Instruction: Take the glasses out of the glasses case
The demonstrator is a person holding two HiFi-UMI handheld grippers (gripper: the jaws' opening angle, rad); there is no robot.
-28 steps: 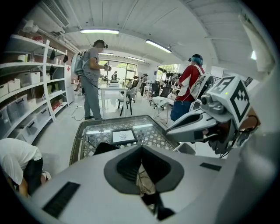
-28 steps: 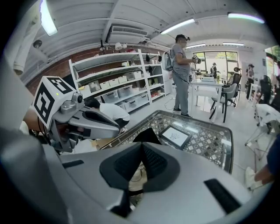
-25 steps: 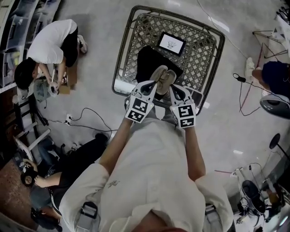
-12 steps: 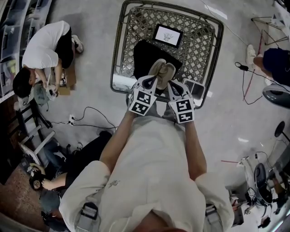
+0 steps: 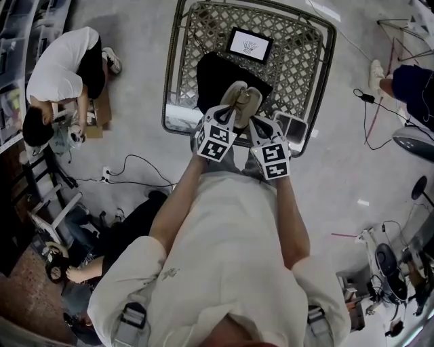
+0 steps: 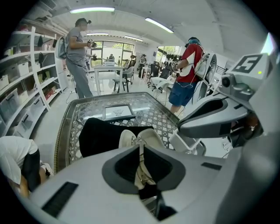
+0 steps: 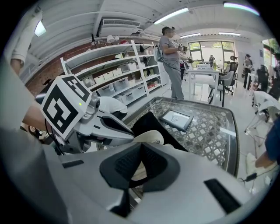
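Two grips on one case [image 5: 243, 99].
Left gripper [image 5: 228, 115] and right gripper [image 5: 257, 123] each pinch the open beige shell, fingers narrow, at the table's [image 5: 169, 101] near edge.

Beige clamshell glasses case [image 5: 242, 101], open in two rounded lobes, over the black cloth [image 5: 214, 78].

Pale concrete floor [image 5: 352, 169], white shelving [image 7: 127, 65], brick wall [image 7: 52, 68], ceiling strip lights [image 6: 92, 9].
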